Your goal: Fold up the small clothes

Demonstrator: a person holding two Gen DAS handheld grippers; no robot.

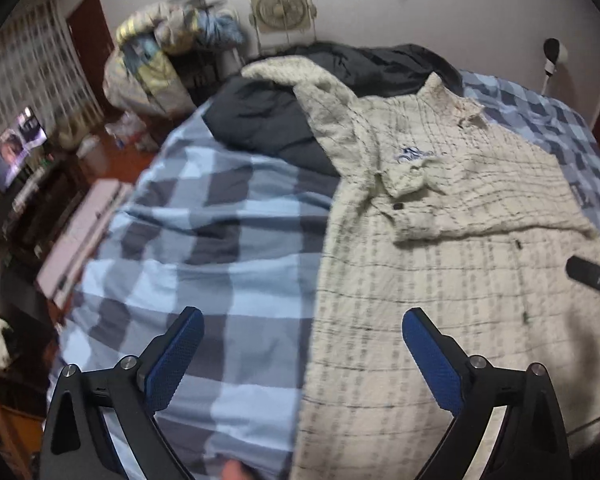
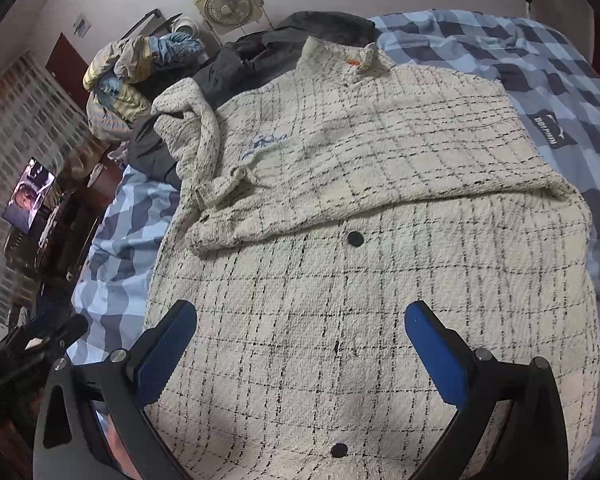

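A cream jacket with thin black checks [image 2: 360,248] lies spread on the blue checked bedcover [image 2: 540,64], collar at the far end, black buttons down the front. One sleeve is folded across its chest; the other sleeve [image 2: 188,120] lies bunched at the far left. The jacket also shows in the left wrist view [image 1: 460,280]. My left gripper [image 1: 302,318] is open and empty, above the jacket's left edge and the bedcover [image 1: 204,240]. My right gripper [image 2: 300,312] is open and empty above the jacket's lower front.
A dark garment [image 1: 268,124] lies at the far side of the bed beside the jacket. A pile of clothes [image 1: 160,60] and a fan [image 1: 280,6] stand by the far wall. Dark furniture and a screen [image 1: 16,148] are left of the bed.
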